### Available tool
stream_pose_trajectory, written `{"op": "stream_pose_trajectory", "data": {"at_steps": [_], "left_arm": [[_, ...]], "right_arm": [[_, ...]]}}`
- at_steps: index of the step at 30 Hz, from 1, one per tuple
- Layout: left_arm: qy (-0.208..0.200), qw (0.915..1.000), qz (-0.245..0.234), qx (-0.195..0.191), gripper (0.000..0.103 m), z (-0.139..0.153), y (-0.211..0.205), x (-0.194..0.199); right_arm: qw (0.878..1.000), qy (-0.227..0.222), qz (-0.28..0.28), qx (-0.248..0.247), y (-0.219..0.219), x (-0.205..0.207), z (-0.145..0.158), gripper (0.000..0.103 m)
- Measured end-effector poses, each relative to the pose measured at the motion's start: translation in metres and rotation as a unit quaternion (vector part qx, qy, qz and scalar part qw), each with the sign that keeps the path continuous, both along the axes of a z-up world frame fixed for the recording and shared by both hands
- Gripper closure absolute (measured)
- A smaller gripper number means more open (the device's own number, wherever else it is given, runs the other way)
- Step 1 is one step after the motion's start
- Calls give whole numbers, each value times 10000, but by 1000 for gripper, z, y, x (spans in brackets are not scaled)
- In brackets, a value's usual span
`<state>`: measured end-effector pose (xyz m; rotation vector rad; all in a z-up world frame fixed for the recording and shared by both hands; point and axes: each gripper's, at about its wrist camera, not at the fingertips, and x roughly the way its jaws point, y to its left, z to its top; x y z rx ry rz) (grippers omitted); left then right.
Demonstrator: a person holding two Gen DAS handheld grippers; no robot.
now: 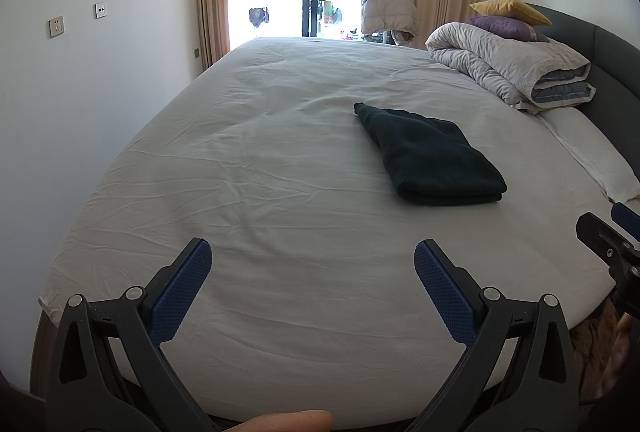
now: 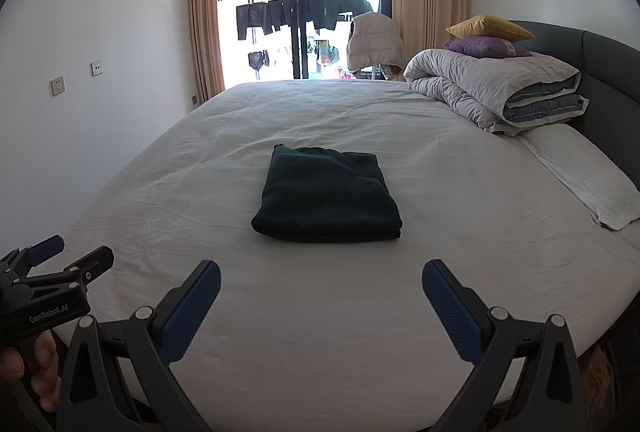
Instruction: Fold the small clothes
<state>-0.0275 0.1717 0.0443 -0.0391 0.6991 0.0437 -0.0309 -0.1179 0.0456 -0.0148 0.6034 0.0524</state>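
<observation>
Your left gripper (image 1: 313, 262) and right gripper (image 2: 321, 282) both have the jaws wide apart, holding nothing, above the bed (image 2: 320, 332). The folded dark cloth (image 2: 328, 197) lies in the frame centre, untouched.

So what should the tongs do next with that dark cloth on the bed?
Probably nothing more than backing away. The dark cloth already lies folded in a neat stack on the white sheet, and both the left tongs and the right tongs hang open, short of it, holding nothing.
</observation>
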Motion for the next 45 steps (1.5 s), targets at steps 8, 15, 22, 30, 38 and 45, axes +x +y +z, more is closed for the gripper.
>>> {"op": "stream_pose_trajectory", "data": {"at_steps": [8,15,22,30,38,45], "left_arm": [[-1,10000,9,-4,0,0,0,0],[10,10000,0,0,0,0,-2,-1],[26,10000,4,-17,0,-1,-2,0],[70,10000,-11,-38,0,-6,-4,0],[94,9999,-28,-48,0,-7,-3,0],[147,9999,-59,-63,0,-10,-2,1]], "right_arm": [[10000,15,0,8,-1,0,-3,0],[10000,24,-1,17,-2,-1,-4,0],[10000,26,2,14,-2,-1,-4,0],[10000,54,-16,18,-4,-3,-9,0],[9998,186,-65,26,-8,-4,-19,0],[9995,305,-69,44,-10,-3,-21,0]]}}
